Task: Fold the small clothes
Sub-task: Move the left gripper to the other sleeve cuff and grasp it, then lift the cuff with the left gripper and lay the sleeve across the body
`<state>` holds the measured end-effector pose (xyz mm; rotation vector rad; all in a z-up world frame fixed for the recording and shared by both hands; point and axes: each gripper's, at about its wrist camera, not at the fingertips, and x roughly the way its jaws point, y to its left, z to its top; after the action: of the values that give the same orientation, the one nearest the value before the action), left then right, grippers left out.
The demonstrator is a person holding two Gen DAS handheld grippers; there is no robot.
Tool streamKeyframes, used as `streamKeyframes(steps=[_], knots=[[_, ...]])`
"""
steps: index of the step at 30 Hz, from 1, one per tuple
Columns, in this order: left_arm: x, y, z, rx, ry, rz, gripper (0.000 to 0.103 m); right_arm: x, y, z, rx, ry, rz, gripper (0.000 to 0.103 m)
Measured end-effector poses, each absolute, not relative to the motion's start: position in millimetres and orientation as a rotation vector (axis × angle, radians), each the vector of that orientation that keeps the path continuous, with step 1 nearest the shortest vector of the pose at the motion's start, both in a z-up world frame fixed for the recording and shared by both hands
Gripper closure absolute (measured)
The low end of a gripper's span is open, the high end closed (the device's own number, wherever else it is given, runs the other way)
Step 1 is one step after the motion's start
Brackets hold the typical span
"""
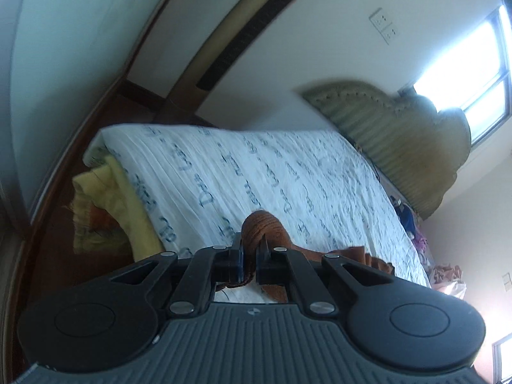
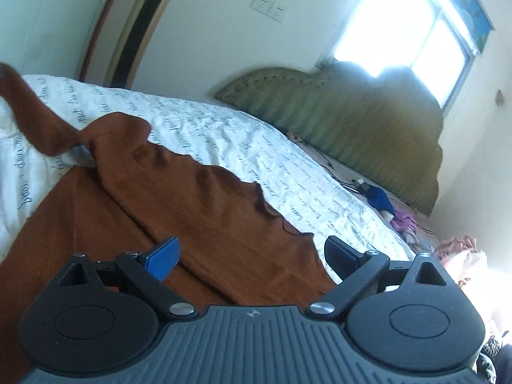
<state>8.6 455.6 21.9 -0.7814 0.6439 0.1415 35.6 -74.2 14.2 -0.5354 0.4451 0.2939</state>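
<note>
A brown knitted garment (image 2: 198, 211) lies spread on the white bed sheet with blue script (image 2: 240, 147). In the left wrist view my left gripper (image 1: 251, 243) is shut on a bunched fold of this brown garment (image 1: 262, 224), which sticks up between the fingers and trails off to the right. In the right wrist view one twisted end of the garment, a raised strip (image 2: 35, 118), rises toward the upper left edge. My right gripper (image 2: 251, 249) stands open just above the brown cloth, with its blue pad (image 2: 163, 257) over the fabric and nothing gripped.
A green padded headboard (image 2: 352, 121) runs along the far side of the bed under a bright window (image 2: 400, 32). Blue and purple clothes (image 2: 393, 211) lie near the headboard. A yellow blanket (image 1: 105, 204) hangs off the bed's left edge.
</note>
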Motion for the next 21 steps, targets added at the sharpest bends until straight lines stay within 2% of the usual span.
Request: streamKeyframes(steps=[4, 9, 16, 21], knots=[[-16.5, 481.1, 44.1, -0.783, 0.593, 0.207, 0.096, 49.1, -57.1, 10.1, -0.357, 0.64, 0.551, 0.005], [-32.1, 501.4, 63.6, -0.791, 0.548, 0.245, 0.096, 80.6, -46.2, -21.8, 0.035, 0.922, 0.778, 0.005], [1.7, 495.2, 83.3, -0.731, 0.575, 0.213, 0.096, 61.5, -18.7, -43.5, 0.207, 1.026, 0.946, 0.005], [44.7, 455.4, 99.3, -0.659, 0.624, 0.119, 0.096, 55.2, -14.4, -23.2, 0.145, 0.899, 0.912, 0.005]])
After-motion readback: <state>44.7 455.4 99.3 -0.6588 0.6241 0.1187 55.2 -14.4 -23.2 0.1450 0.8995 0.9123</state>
